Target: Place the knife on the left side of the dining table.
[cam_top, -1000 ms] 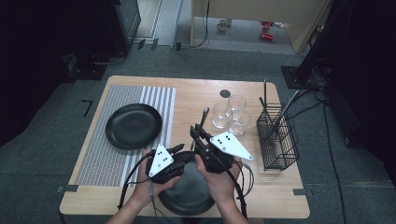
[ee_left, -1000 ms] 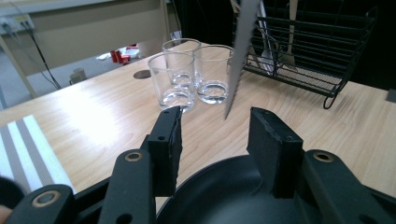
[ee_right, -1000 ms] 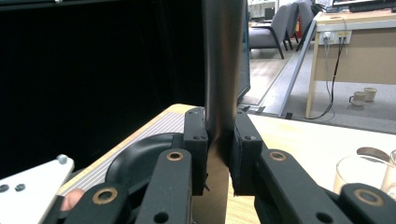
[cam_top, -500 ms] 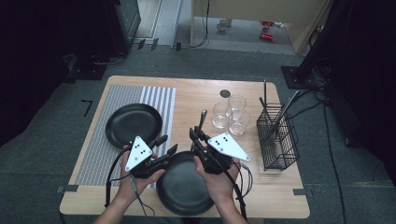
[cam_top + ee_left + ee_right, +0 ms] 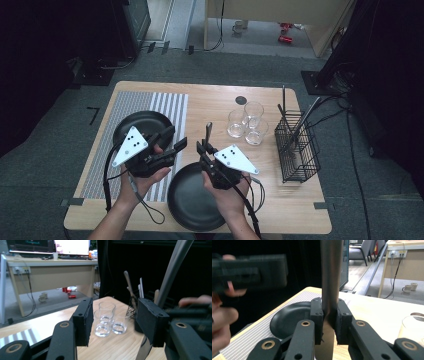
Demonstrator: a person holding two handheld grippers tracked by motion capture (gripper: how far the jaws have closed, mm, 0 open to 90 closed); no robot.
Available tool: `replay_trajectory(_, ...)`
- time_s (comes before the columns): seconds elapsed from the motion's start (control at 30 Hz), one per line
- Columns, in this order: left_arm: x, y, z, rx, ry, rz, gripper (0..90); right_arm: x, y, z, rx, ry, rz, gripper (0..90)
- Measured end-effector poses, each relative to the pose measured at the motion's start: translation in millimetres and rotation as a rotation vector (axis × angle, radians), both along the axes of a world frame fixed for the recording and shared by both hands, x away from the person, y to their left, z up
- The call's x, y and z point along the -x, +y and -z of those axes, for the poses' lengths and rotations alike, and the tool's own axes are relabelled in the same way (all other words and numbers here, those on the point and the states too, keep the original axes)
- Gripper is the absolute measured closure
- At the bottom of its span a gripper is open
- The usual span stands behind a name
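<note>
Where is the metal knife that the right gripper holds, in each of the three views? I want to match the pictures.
High view: the knife stands at table centre, handle rising from the right gripper.
Left gripper view: at the right edge, its handle slants up beyond the right jaw.
Right gripper view: centre, upright, clamped between the jaws.
Shared landmark: the three glasses, seen in the high view and the left gripper view.

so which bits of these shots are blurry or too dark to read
High view: floor at the left edge is near black. Left gripper view: knife and right-hand pad are soft, glasses sharper. Right gripper view: knife handle close and blurred, left gripper smeared.
</note>
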State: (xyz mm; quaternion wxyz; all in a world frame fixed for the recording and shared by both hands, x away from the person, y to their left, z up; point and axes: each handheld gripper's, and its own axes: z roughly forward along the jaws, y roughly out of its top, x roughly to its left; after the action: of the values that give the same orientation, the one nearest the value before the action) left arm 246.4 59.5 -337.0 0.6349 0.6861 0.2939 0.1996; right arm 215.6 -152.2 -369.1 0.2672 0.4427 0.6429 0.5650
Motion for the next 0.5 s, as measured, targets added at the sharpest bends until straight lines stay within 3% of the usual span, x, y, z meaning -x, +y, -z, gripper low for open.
replay_trajectory(0.3, 2.3, -18.2, -20.8, 0.016, -0.021, 0.050, 47.0, 0.8, 6.7, 7.6, 0.003, 0.008, -0.016, 80.4)
replay_trajectory(0.5, 5.1, -23.7, -25.0, 0.023, -0.026, 0.071, 47.5, 0.7, 9.3, 10.0, 0.007, 0.013, -0.021, 80.4)
